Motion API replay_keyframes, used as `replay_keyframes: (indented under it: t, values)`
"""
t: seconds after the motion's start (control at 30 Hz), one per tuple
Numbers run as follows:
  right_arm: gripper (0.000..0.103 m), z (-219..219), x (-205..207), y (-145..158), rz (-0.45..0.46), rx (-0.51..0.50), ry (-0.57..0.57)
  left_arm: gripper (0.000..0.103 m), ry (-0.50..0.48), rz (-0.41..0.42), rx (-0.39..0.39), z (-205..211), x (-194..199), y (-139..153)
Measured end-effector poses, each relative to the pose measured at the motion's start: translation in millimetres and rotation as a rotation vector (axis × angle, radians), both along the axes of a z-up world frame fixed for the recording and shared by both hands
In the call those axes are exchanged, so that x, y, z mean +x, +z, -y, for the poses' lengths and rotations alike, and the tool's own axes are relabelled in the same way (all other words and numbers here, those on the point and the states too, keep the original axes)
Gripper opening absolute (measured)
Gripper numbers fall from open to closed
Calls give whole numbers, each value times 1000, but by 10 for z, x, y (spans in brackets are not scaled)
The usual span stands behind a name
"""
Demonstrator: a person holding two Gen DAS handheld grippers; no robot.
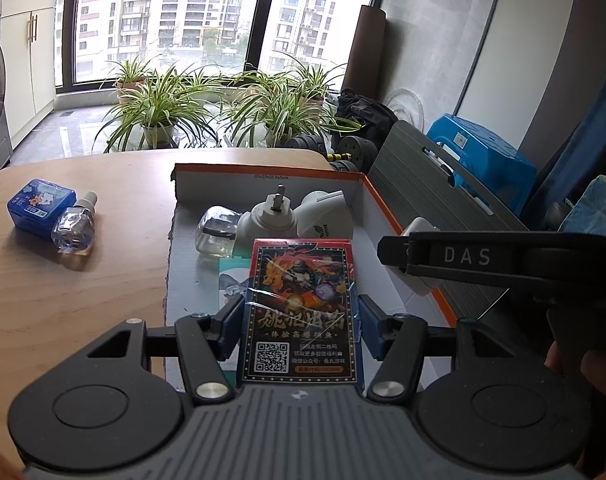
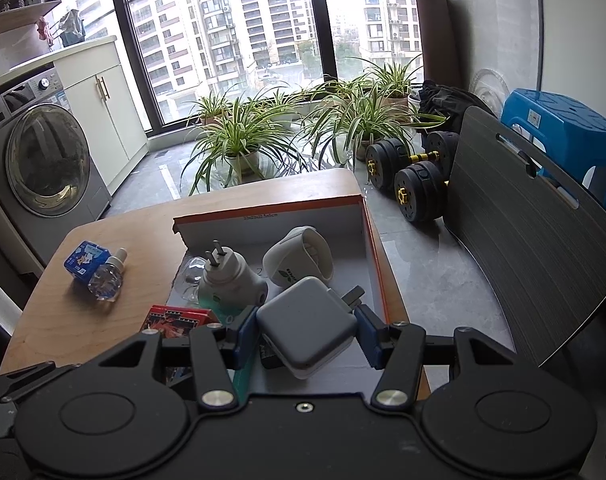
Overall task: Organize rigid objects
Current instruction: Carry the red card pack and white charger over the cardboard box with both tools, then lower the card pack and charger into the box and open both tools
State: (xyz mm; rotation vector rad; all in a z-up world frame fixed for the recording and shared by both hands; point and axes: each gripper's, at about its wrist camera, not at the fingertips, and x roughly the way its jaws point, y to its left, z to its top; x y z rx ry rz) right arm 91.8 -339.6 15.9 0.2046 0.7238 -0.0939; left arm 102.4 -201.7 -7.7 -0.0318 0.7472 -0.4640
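Note:
My left gripper is shut on a red and black card pack, held upright over the near end of an orange-rimmed cardboard box. My right gripper is shut on a white charger block over the same box, at its near right. One of its black fingers reaches in from the right in the left wrist view. Inside the box lie a white plug-in heater, a second white heater and a clear bottle. The card pack shows red at the box's near left.
On the wooden table left of the box lie a blue tin and a small clear bottle. A grey chair back stands to the right. Dumbbells, potted plants, a blue stool and a washing machine lie beyond.

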Motion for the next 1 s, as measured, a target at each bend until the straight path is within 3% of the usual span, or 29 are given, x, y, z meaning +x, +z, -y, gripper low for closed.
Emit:
replay_keyframes:
  t: [0.6,0.87,1.0]
  values:
    - [64,66,185,-97,-5,43,-30,60,-57,-26,17,148,32,-117]
    - [72,31,172,-34,51,36,-22,61,-112,-1,10,185,-7,-92]
    - [75,32,130,13,78,39,-21,74,-71,-4,24,94,-11,-57]
